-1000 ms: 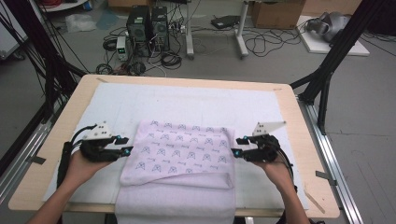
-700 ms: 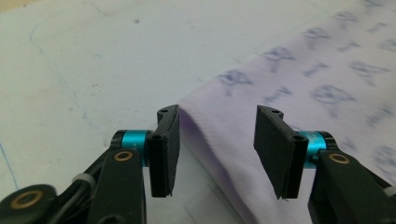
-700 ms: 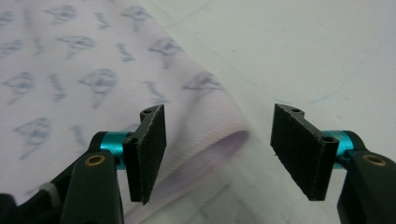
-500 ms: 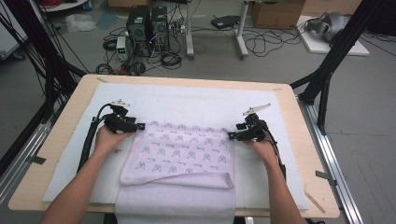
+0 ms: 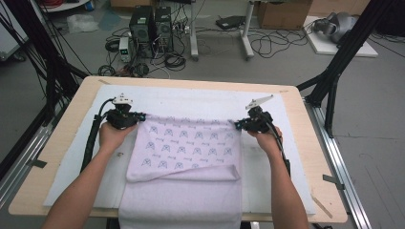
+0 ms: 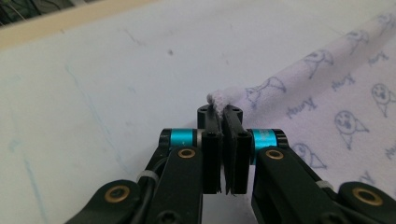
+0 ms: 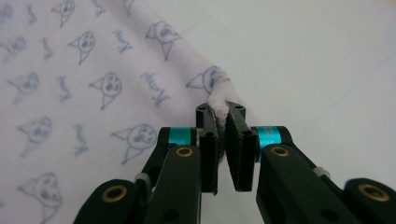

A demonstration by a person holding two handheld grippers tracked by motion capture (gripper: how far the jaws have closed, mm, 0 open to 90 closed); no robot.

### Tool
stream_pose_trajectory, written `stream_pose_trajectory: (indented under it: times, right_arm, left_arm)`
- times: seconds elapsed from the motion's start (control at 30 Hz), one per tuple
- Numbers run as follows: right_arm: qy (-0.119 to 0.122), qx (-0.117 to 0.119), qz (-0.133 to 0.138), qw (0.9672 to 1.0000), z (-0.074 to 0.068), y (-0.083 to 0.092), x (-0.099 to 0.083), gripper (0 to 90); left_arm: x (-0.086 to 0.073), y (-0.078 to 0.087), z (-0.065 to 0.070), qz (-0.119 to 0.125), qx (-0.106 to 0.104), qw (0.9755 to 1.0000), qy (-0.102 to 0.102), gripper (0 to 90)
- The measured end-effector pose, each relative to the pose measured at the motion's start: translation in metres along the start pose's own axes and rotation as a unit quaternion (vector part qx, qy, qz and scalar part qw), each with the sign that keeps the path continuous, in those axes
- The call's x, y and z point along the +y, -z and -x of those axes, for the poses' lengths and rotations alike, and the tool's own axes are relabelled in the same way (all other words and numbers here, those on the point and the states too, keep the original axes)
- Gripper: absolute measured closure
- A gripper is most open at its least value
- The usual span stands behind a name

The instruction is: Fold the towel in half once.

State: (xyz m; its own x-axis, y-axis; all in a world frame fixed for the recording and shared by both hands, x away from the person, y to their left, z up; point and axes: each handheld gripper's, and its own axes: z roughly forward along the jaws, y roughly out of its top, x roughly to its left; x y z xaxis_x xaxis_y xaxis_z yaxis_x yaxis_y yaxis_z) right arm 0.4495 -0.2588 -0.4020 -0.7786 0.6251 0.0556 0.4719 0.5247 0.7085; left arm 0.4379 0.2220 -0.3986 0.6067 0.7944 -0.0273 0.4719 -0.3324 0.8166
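A pale lilac towel (image 5: 186, 148) printed with small cat faces lies folded on the white mat, its lower layer hanging over the table's near edge. My left gripper (image 5: 138, 118) is shut on the towel's far left corner, and a tuft of cloth (image 6: 215, 99) sticks out between its jaws (image 6: 220, 111). My right gripper (image 5: 237, 125) is shut on the far right corner, with cloth (image 7: 219, 105) pinched at its tips (image 7: 220, 112). Both pairs of jaws have just been closing on these corners. The far edge runs taut between them.
The white mat (image 5: 191, 100) covers most of the wooden table (image 5: 191, 82). Black frame legs (image 5: 329, 86) stand at the table's far corners. On the floor beyond are computer boxes (image 5: 150, 24) and cables.
Both hands moved from the towel's sides to its far corners and the jaws closed on them. The far edge is now pulled straight and a little farther away.
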Motion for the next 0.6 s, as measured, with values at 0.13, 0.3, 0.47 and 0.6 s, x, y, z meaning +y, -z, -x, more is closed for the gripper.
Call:
stream_pose_trajectory:
  times: [0.13,0.3,0.47,0.6]
  right_arm:
    - [0.008,-0.04,0.022,0.9989,0.01,0.02,0.035,85.0]
    - [0.015,-0.06,0.054,0.9966,0.018,0.047,0.071,82.2]
    - [-0.014,-0.05,0.054,0.9972,0.021,0.037,0.054,60.6]
    - [-0.038,-0.02,0.024,0.9988,0.018,0.026,0.035,52.1]
  left_arm:
    - [0.038,0.013,-0.007,0.032,0.013,0.9994,-0.002,86.6]
    - [0.077,0.025,-0.014,0.052,0.026,0.9982,-0.01,85.1]
    - [0.063,0.014,-0.02,0.009,0.019,0.9997,0.008,59.7]
    - [0.036,0.011,-0.021,-0.007,-0.005,0.9999,0.014,57.3]
